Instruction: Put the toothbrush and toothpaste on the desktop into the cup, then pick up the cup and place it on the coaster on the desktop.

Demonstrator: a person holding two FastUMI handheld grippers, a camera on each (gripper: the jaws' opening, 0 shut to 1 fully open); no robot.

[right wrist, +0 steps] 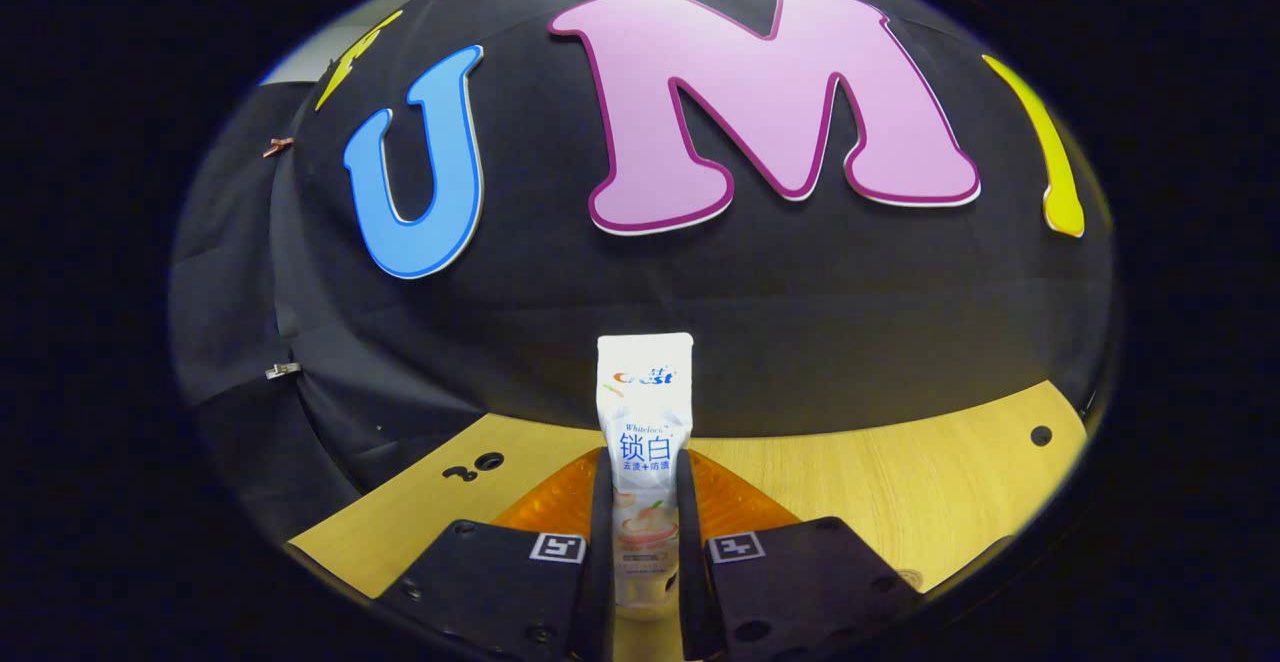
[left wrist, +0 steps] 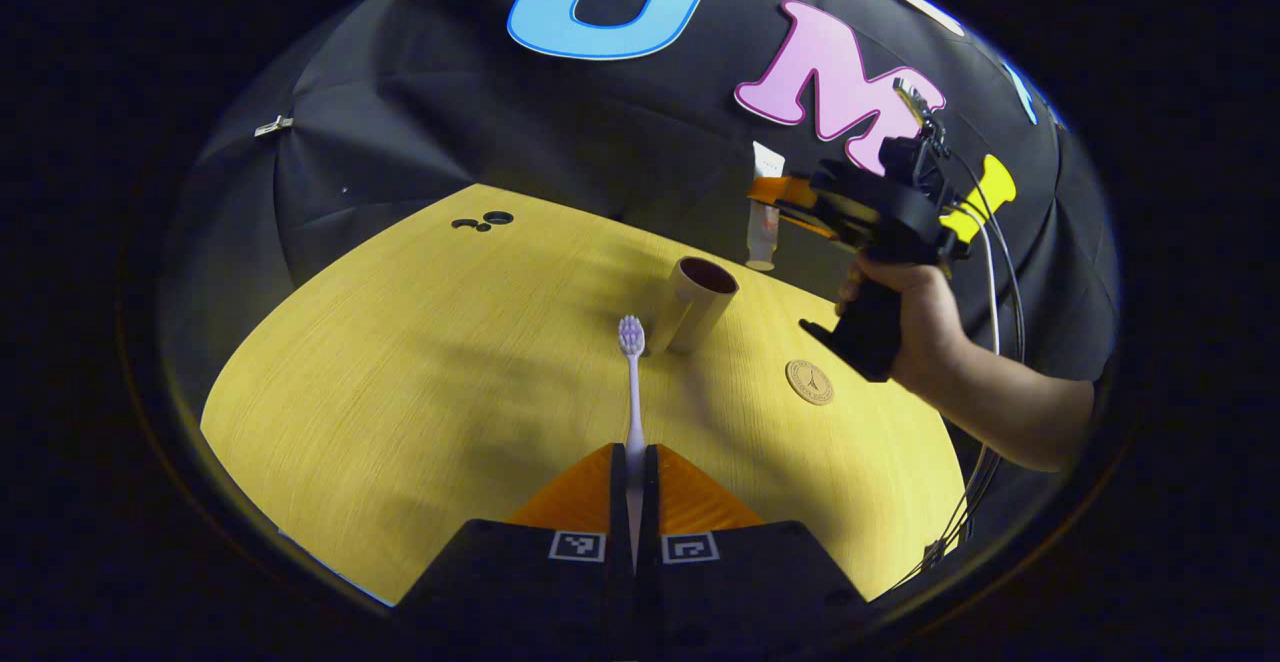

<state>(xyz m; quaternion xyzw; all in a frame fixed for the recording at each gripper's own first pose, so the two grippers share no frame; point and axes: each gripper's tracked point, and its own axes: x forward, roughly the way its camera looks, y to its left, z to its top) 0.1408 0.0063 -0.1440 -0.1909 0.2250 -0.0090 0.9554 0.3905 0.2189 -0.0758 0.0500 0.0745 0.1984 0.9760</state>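
Left gripper view, left to right. Yellow wood desktop spans the lower field; small dark holes near its far edge at 11 o'clock. Left gripper at 6 o'clock, jaws nearly closed, both fingers pinching the toothbrush by its handle; bristle head points away toward 12, held above the desk. Just beyond the head, the cup, tan with a dark mouth, appears tilted toward 1 o'clock. Round coaster on the desk at 3 o'clock, apart from the cup. Toothpaste hangs cap-down above and behind the cup, held by the right gripper in a hand at 2 o'clock.

Right gripper view. Right gripper at 6 o'clock, jaws narrowly parted, both fingers pressing the tube's sides. Tube stands upright, flat end toward 12.
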